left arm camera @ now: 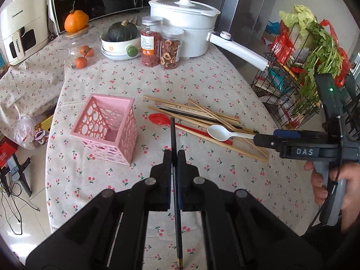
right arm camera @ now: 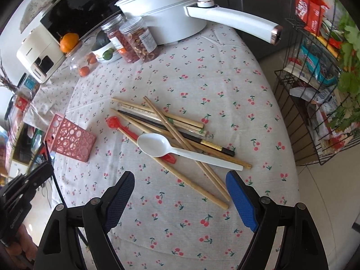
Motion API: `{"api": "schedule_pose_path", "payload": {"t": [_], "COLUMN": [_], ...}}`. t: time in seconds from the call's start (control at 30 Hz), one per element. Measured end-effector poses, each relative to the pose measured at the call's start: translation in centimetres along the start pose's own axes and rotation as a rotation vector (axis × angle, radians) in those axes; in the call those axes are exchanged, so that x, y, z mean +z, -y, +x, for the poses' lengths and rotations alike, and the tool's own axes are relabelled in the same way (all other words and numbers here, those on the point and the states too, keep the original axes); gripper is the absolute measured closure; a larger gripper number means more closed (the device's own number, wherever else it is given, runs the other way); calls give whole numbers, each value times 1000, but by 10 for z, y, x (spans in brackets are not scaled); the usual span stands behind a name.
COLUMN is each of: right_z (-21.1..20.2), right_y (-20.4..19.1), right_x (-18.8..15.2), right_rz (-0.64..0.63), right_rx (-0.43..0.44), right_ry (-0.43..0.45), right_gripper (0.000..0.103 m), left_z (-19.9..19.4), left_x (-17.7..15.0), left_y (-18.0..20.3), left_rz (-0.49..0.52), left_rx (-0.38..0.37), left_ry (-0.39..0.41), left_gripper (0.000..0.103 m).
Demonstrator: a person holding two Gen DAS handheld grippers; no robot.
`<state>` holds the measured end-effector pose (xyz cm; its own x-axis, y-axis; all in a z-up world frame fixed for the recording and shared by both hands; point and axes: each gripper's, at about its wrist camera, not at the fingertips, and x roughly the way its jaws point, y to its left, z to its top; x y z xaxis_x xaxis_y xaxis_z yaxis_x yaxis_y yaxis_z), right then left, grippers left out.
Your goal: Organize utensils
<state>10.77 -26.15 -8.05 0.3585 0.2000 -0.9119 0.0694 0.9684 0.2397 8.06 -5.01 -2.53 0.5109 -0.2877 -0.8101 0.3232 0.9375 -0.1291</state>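
My left gripper (left arm camera: 174, 155) is shut on a black chopstick (left arm camera: 173, 135) and holds it above the cloth, just right of the pink perforated holder (left arm camera: 105, 128). The holder stands upright with its top open. A pile of wooden and black chopsticks (left arm camera: 202, 112) lies on the table with a red spoon (left arm camera: 158, 119) and a white spoon (left arm camera: 218, 132) across it. In the right wrist view my right gripper (right arm camera: 180, 175) is open over the near ends of the chopsticks (right arm camera: 171, 123), with the white spoon (right arm camera: 155, 145) just ahead and nothing touching its pads. The pink holder (right arm camera: 69, 139) is at the left there.
A white pot (left arm camera: 184, 29) with a long handle, two jars (left arm camera: 150, 42) and a bowl holding a green squash (left arm camera: 121, 42) stand at the back. A wire rack (left arm camera: 288, 76) with greens and packets sits off the table's right edge. A person's hand (left arm camera: 326, 180) grips the right tool.
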Motion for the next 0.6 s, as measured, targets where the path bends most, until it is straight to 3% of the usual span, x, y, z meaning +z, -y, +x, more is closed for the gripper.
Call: {"api": "schedule_pose_path", "payload": {"t": [0.07, 0.17, 0.3, 0.6], "right_z": [10, 25, 45, 94], "right_y": [-24, -61, -87, -95], "right_x": [0, 1, 13, 44], "right_rz": [-90, -229, -295, -309], "right_rx": [34, 63, 61, -4], "right_ry": [-9, -29, -45, -101], "right_gripper": [49, 62, 64, 73], "left_z": [-3, -5, -14, -21], "left_x": [-4, -1, -1, -6], "left_y": [-10, -18, -30, -54], "left_rz": [-2, -26, -27, -42], "left_rx": [4, -23, -11, 21], "left_ry": [40, 37, 67, 54], "left_gripper": [98, 98, 98, 98]}}
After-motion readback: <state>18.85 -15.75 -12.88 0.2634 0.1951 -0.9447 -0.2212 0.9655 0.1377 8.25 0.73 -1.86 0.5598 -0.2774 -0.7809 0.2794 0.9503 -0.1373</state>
